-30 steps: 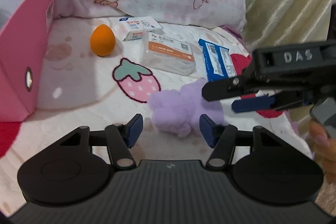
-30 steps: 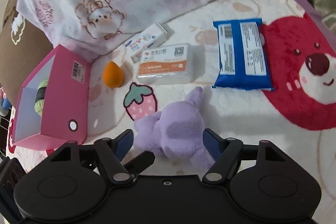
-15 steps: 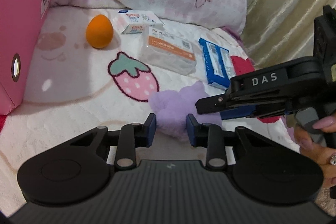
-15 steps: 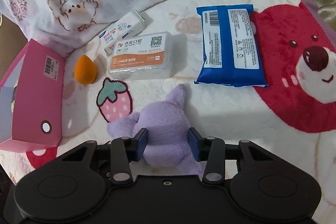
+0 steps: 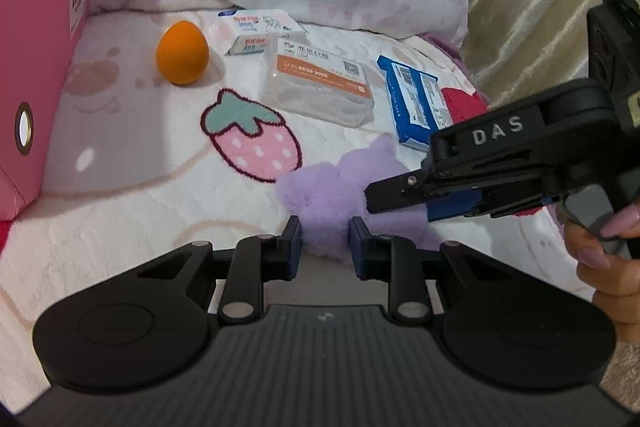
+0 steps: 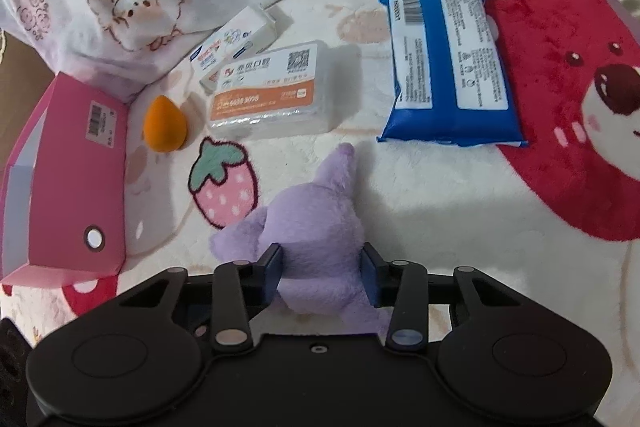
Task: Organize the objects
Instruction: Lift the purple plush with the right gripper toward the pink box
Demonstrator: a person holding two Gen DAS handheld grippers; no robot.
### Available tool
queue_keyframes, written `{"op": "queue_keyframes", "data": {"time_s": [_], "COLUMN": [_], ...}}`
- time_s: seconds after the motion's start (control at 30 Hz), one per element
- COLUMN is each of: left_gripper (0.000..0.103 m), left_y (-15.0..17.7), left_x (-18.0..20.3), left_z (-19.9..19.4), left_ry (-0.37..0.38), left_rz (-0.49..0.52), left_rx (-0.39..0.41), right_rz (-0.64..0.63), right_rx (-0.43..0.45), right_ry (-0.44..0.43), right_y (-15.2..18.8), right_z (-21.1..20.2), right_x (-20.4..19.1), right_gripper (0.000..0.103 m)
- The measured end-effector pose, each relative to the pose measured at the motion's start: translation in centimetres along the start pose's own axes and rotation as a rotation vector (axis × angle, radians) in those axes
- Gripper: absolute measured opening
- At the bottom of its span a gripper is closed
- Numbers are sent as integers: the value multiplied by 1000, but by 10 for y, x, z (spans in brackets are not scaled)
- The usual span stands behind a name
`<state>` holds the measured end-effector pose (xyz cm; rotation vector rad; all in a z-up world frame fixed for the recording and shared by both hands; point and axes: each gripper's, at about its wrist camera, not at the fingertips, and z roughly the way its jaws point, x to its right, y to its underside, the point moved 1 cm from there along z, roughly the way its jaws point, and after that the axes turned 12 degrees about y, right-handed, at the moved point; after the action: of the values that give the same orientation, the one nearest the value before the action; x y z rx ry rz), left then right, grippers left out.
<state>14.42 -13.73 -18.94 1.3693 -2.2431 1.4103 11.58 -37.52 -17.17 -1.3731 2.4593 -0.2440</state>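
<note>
1. Left wrist view: the left gripper (image 5: 325,245) is closing, its pads pinching the near end of the purple plush toy (image 5: 340,187) on the blanket (image 5: 120,211).
2. Right wrist view: the right gripper (image 6: 322,269) is closing, squeezing the plush's body (image 6: 316,223), right of the pink box (image 6: 76,183).

A: What lettering is showing clearly?
B: "DAS" is standing in white on the right gripper (image 5: 404,193), beside the purple plush (image 5: 332,187).
A: Anything else?
B: "6638 3098" is showing on the orange-banded clear box (image 6: 272,91), beyond the plush.
</note>
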Motion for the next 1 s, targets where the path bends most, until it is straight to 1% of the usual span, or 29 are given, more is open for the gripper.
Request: {"op": "queue_keyframes", "data": {"time_s": [0.1,0.2,0.4,0.47,0.67,0.77,0.83,1.0], "left_gripper": [24,24,24,24,24,24,24,24], "left_y": [0,1,3,2,2,3,4,4], "left_x": [0,1,1,1,3,1,1,6], "left_z": [0,1,3,2,0,-2,-3,-10], "left_ry": [1,-7,-33,-37,-18,-9,-4,-20], "left_rz": [-4,16,28,30,32,2,-6,16], "left_rx": [0,1,8,13,12,9,13,22], "right_rz": [-11,-30,-48,-33,-25,-9,-18,-56], "right_rx": [-15,-8,8,-2,-14,-28,-24,-16], "right_ry": [-6,6,52,43,2,-4,-2,-6], "right_y": [3,4,2,1,3,5,9,12], "right_z": [-2,-2,3,4,-1,-2,-5,-10], "right_x": [-2,-5,-9,-6,-2,0,0,-7], "right_gripper": [46,46,48,48,46,46,47,46]}}
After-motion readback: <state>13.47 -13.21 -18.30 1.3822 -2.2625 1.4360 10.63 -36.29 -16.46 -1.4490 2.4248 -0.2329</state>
